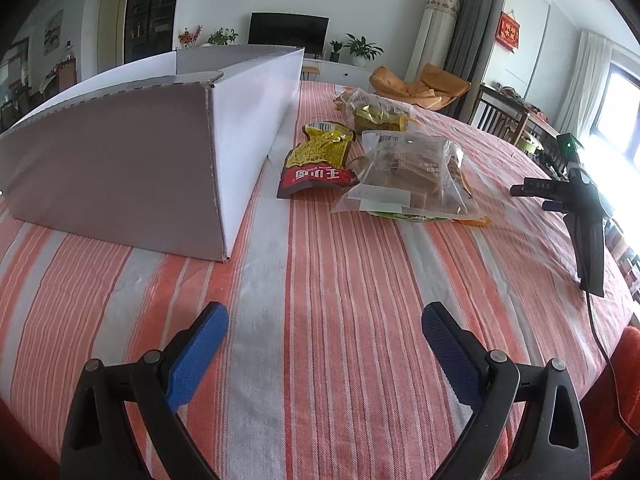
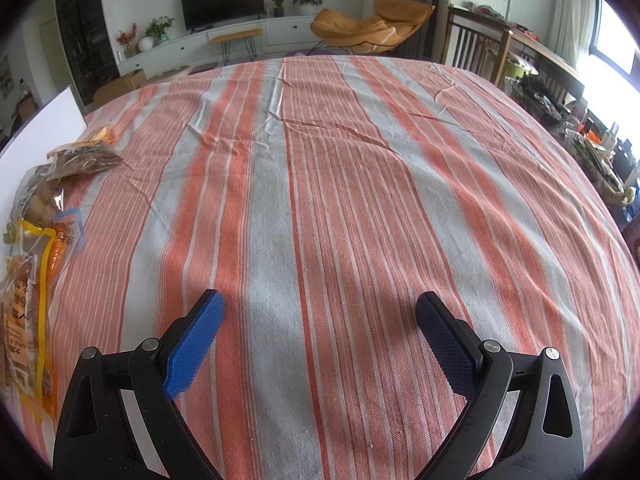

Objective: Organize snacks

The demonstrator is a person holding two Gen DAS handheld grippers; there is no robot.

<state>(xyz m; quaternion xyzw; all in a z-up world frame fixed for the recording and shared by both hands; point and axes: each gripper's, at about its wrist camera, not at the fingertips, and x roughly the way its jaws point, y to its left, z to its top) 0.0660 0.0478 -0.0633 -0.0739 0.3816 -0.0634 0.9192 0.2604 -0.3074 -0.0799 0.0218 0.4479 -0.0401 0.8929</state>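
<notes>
A white cardboard box [image 1: 168, 152] stands open-topped on the striped tablecloth at the left. To its right lie snack packs: a red and yellow pouch [image 1: 318, 160], a clear bag of brown cakes [image 1: 408, 178], and a clear bag with gold wrappers [image 1: 378, 114] behind them. My left gripper [image 1: 324, 320] hovers open over bare cloth in front of them, holding nothing. My right gripper [image 2: 320, 308] is open too, above bare cloth, with snack bags [image 2: 32, 248] at its far left. In the left wrist view the right gripper [image 1: 532, 196] shows from the side at the table's right.
The striped orange and grey tablecloth [image 2: 340, 168] covers the whole table. The box's white wall [image 2: 44, 124] edges the right wrist view at left. Wooden chairs [image 2: 476, 44] stand beyond the far right edge. A cable [image 1: 600, 336] hangs from the right gripper.
</notes>
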